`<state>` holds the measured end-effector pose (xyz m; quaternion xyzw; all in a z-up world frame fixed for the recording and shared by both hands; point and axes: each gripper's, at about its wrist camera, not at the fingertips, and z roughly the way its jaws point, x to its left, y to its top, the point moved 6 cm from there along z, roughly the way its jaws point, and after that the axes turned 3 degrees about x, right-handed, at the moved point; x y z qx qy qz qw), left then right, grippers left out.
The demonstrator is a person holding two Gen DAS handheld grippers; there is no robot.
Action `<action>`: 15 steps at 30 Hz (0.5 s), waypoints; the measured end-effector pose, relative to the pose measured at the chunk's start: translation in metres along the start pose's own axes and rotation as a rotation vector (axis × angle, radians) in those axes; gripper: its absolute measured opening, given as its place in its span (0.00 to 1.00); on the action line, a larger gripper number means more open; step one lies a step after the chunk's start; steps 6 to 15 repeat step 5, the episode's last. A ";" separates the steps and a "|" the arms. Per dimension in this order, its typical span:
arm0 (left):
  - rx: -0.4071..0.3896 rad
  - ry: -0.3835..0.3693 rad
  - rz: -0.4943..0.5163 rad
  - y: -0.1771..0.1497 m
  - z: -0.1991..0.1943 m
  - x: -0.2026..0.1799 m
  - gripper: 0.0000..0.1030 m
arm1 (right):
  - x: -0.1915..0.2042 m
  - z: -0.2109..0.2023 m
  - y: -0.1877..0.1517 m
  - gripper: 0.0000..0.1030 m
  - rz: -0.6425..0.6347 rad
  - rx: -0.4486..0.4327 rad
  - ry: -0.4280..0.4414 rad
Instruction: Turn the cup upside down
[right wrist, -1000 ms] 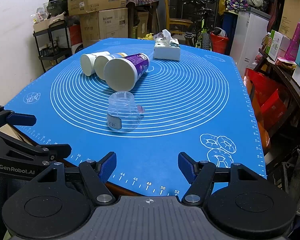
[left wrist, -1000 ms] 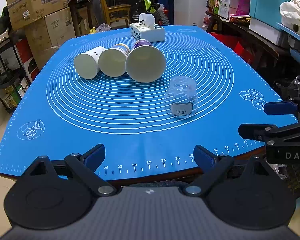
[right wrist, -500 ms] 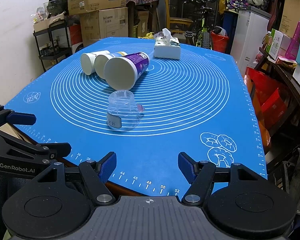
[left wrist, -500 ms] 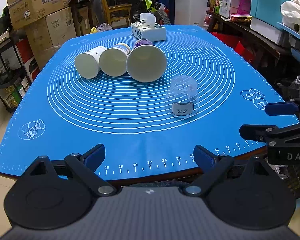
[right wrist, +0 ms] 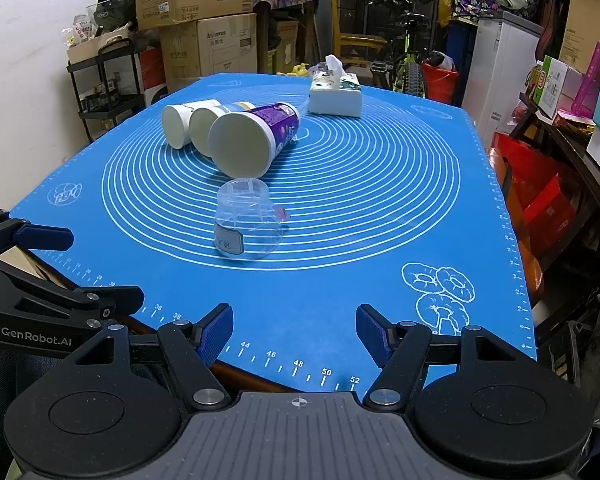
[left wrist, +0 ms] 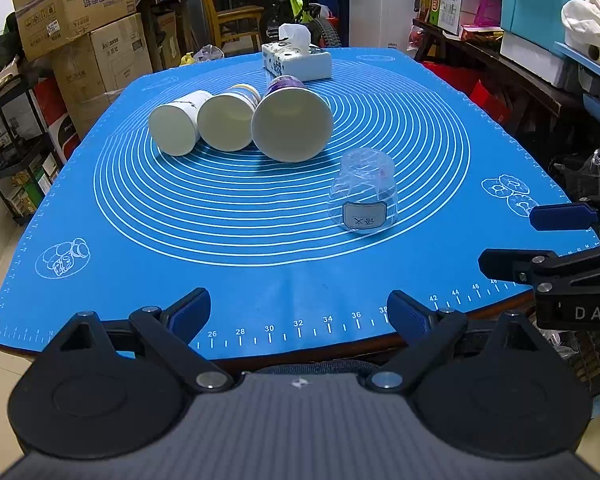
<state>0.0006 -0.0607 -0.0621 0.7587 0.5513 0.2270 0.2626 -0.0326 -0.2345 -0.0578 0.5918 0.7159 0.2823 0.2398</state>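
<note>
A clear plastic cup (left wrist: pixel 363 196) with a grey label stands mouth down on the blue mat (left wrist: pixel 228 280); it also shows in the right wrist view (right wrist: pixel 247 220). My left gripper (left wrist: pixel 299 314) is open and empty at the near table edge, well short of the cup. My right gripper (right wrist: pixel 295 334) is open and empty at the near edge, right of the cup. Each gripper shows at the side of the other's view.
Three cups lie on their sides behind the clear cup: a white one (left wrist: pixel 178 122), a cream one (left wrist: pixel 228 120) and a purple one (left wrist: pixel 292 122). A tissue box (left wrist: pixel 296 60) sits at the far edge. Cardboard boxes, shelves and a bicycle surround the table.
</note>
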 end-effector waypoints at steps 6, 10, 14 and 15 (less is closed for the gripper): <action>0.000 0.000 0.000 0.000 0.001 -0.002 0.92 | 0.000 0.000 -0.001 0.71 0.001 0.001 0.005; 0.000 0.000 0.000 0.000 0.001 -0.002 0.92 | 0.000 0.000 -0.001 0.71 0.001 0.001 0.005; 0.000 0.000 0.000 0.000 0.001 -0.002 0.92 | 0.000 0.000 -0.001 0.71 0.001 0.001 0.005; 0.000 0.000 0.000 0.000 0.001 -0.002 0.92 | 0.000 0.000 -0.001 0.71 0.001 0.001 0.005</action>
